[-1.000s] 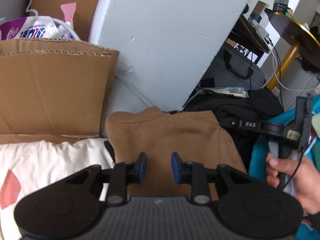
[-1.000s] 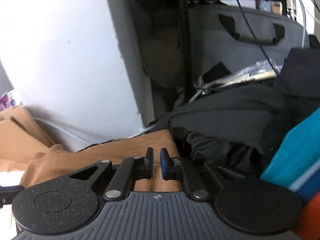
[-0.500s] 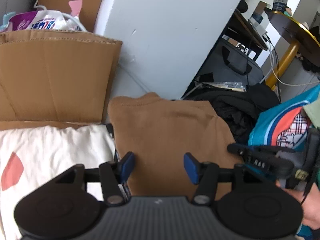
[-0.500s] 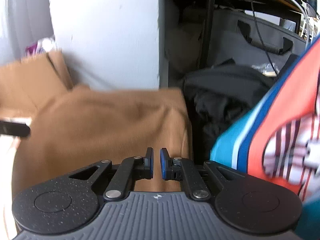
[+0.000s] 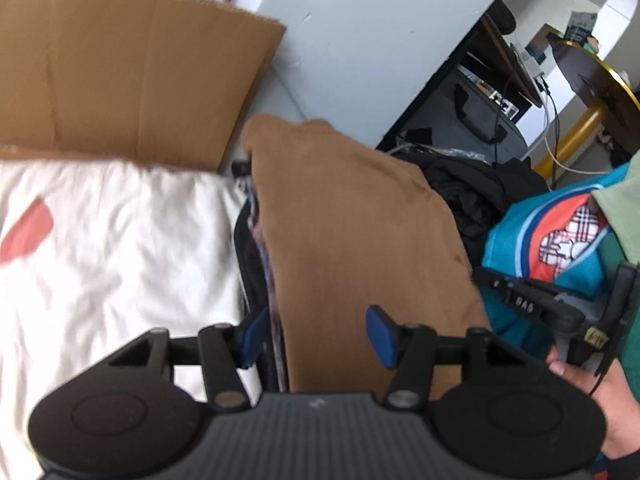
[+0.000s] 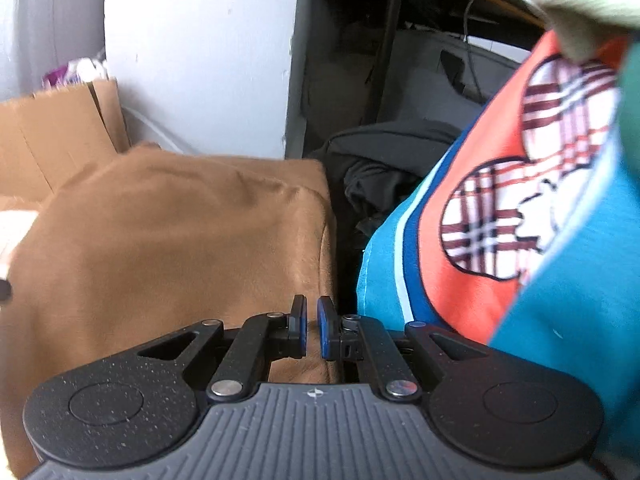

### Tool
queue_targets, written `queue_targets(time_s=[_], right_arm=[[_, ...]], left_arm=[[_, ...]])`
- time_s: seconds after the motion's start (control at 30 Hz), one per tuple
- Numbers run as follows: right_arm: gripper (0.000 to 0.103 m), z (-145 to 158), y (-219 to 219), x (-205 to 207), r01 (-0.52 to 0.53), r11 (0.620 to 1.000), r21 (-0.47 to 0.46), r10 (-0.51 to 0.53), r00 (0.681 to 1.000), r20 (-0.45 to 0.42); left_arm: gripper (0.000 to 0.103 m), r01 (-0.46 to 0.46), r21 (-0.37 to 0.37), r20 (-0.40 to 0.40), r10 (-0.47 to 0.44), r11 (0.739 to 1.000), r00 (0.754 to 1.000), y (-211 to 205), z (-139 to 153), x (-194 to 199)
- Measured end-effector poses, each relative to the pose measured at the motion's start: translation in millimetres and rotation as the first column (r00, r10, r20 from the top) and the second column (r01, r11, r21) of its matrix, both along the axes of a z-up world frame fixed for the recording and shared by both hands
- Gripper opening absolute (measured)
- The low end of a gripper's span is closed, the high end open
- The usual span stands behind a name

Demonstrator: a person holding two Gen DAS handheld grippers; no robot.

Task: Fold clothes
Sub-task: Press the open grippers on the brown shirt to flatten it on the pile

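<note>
The brown garment (image 5: 352,248) lies as a neat folded rectangle on top of a stack, directly ahead of and under the left gripper (image 5: 316,336). Whether it was only just laid there or is about to be taken again, I cannot tell. Risk, in my judgement: the stack is narrow and other folded edges show on its left side, so a sideways nudge from a gripper could slide the top layer or tip it toward the dark clothes (image 5: 476,192) to the right. The left gripper hovers low w/ its jaws spread wide, holding nothing. The right gripper (image 6: 312,328) sits at the garment's right edge, pads nearly together w/ a small gap, nothing between them; the teal printed garment (image 6: 520,200) hangs just to its right.
</note>
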State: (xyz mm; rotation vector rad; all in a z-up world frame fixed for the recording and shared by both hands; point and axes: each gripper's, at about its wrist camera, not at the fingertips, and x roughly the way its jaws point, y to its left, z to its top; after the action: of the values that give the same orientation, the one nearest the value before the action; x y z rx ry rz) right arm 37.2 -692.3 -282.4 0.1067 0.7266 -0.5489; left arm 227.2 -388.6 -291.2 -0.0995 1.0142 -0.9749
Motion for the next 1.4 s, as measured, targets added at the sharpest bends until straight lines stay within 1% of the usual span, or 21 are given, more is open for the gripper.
queue_targets(time_s=[0.13,0.2,0.3,0.37,0.53,0.6,0.7,0.73,0.77,0.8,0.83,0.9,1.03,1.27,1.3,1.4], right_arm=[[0.011,3,11,-12,-0.019,1.0,0.014,0.019,1.0,0.021],[0.011,-3,16,-13,-0.031,0.999,0.006,0.031,1.0,0.003],[0.011,-13,17,-18,-0.024,1.0,0.003,0.024,1.0,-0.021],[0.011,-20,16,-24,-0.012,1.0,-0.001,0.012,0.999,-0.035],[0.011,-27,18,-43,0.021,1.0,0.007,-0.02,0.999,-0.044],[0.011,-28,21,-48,0.024,1.0,0.007,-0.024,0.999,-0.046],[0.011,-28,24,-58,0.038,0.999,0.016,-0.038,0.998,-0.044],[0.011,-29,24,-61,0.044,0.999,0.021,-0.043,0.998,-0.042],[0.011,-29,25,-63,0.05,0.998,0.026,-0.049,0.998,-0.04],[0.011,-30,26,-66,0.056,0.998,0.031,-0.055,0.998,-0.039],[0.011,-30,27,-69,0.062,0.997,0.036,-0.061,0.998,-0.036],[0.011,-29,30,-72,0.073,0.996,0.046,-0.072,0.997,-0.028],[0.012,-31,34,-79,0.089,0.994,0.065,-0.087,0.996,-0.026],[0.014,-46,41,-94,0.136,0.983,0.122,-0.131,0.99,-0.049],[0.014,-47,43,-96,0.144,0.982,0.126,-0.138,0.989,-0.055],[0.014,-47,50,-107,0.166,0.975,0.146,-0.16,0.985,-0.058]], left_arm=[[0.056,0.005,0.013,-0.033,-0.005,1.0,0.999,9,-13,-15],[0.056,0.0,0.017,-0.063,0.001,1.0,0.998,13,-21,-22],[0.056,-0.005,-0.005,-0.124,0.005,1.0,0.992,19,-32,-34],[0.056,0.006,0.0,-0.126,-0.006,1.0,0.992,19,-36,-44],[0.056,-0.001,0.017,-0.174,0.004,1.0,0.985,23,-49,-56],[0.052,0.002,0.022,-0.194,0.002,1.0,0.981,25,-54,-60],[0.045,0.01,0.025,-0.216,-0.005,1.0,0.976,28,-60,-66],[0.039,0.012,0.024,-0.22,-0.007,1.0,0.976,29,-62,-67],[0.029,0.013,0.022,-0.224,-0.008,1.0,0.975,30,-63,-67],[0.024,0.015,0.021,-0.226,-0.01,1.0,0.974,31,-64,-67],[0.01,0.018,0.02,-0.226,-0.013,1.0,0.974,33,-64,-66],[0.007,0.028,0.016,-0.22,-0.024,0.999,0.975,35,-64,-65],[0.006,0.047,0.037,-0.172,-0.04,0.998,0.984,40,-58,-65],[0.006,0.014,0.053,-0.189,-0.004,0.998,0.982,47,-58,-61],[0.007,0.014,0.057,-0.2,-0.003,0.998,0.98,47,-57,-61],[0.015,-0.007,0.086,-0.234,0.027,0.996,0.972,50,-52,-60]])
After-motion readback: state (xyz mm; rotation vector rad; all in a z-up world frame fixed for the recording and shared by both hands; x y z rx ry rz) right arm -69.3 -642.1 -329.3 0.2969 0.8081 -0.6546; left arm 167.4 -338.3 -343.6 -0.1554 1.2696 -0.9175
